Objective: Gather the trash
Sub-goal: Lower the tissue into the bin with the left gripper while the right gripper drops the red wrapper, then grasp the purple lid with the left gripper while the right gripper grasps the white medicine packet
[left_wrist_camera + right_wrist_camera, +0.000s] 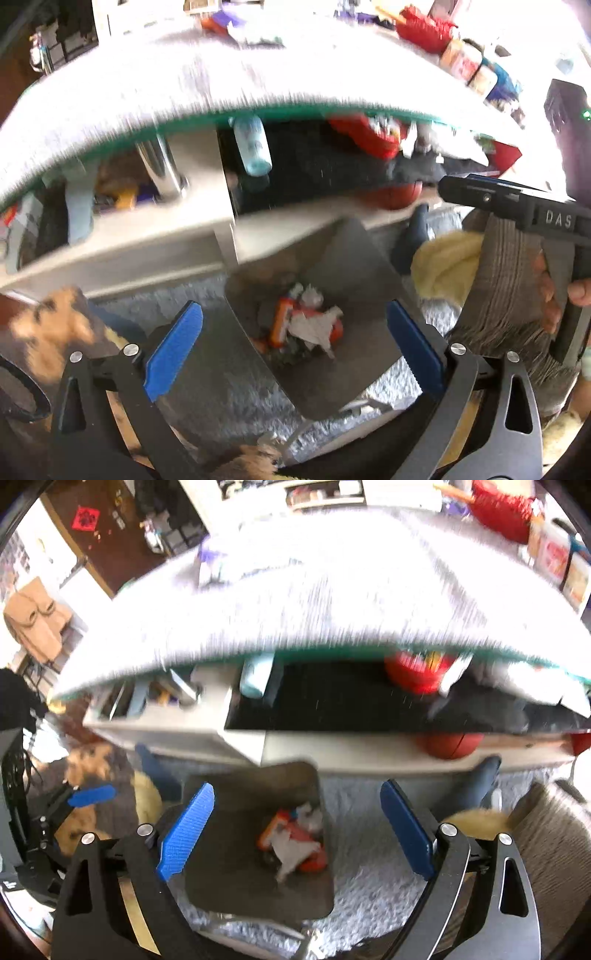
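A grey trash bin (354, 273) stands on the grey carpet below the table, with crumpled white paper and orange wrappers (306, 325) at its bottom. My left gripper (295, 347) hovers above the bin, open and empty. In the right wrist view the same bin (236, 786) with the trash (295, 842) lies below my right gripper (295, 830), which is open and empty. The right gripper's body (517, 206) also shows at the right of the left wrist view. The left gripper's blue finger (92, 795) shows at the left of the right wrist view.
A glass table with a grey cloth top (184, 88) and green edge spans above the bin. Red items and boxes (424, 29) sit at its far right. A basketball (450, 744) lies under the table. A tan dog (88, 760) and yellow fluff (443, 266) lie nearby.
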Action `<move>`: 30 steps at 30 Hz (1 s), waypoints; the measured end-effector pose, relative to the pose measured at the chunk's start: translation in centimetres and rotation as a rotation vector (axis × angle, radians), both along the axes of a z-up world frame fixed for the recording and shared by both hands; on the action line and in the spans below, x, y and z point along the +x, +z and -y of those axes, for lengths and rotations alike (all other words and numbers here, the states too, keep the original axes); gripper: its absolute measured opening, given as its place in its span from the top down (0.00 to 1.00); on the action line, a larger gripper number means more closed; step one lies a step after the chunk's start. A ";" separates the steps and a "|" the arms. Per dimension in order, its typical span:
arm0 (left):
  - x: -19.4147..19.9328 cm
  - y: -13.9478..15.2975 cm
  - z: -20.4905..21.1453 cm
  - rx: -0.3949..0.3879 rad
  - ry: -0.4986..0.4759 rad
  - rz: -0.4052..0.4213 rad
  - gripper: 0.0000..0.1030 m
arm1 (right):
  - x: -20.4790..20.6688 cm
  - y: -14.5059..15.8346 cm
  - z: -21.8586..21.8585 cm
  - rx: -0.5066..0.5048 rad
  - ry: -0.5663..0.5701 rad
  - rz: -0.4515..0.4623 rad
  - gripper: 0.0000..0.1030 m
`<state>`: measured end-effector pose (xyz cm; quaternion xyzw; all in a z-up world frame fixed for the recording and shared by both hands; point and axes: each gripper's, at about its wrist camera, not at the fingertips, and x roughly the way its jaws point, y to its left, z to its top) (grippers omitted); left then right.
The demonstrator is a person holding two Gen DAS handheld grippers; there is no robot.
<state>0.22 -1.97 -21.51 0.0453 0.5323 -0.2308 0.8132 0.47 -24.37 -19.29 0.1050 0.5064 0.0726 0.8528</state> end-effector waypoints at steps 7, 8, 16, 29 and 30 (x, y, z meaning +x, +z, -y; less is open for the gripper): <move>3.2 3.7 -1.2 0.003 0.035 0.084 0.08 | 2.9 3.5 1.0 -0.047 -0.006 0.080 0.10; 3.8 4.2 -1.4 0.013 0.040 0.097 0.08 | 3.3 3.6 1.0 -0.052 -0.006 0.083 0.10; 8.4 6.6 -2.2 0.051 0.067 0.162 0.08 | 6.9 3.7 0.1 -0.063 0.022 0.089 0.10; 16.8 9.3 -1.4 0.058 0.105 0.212 0.08 | 16.4 3.6 -4.0 -0.067 0.066 0.134 0.10; 17.6 9.6 -1.5 0.054 0.113 0.215 0.08 | 17.0 3.4 -4.2 -0.076 0.068 0.132 0.10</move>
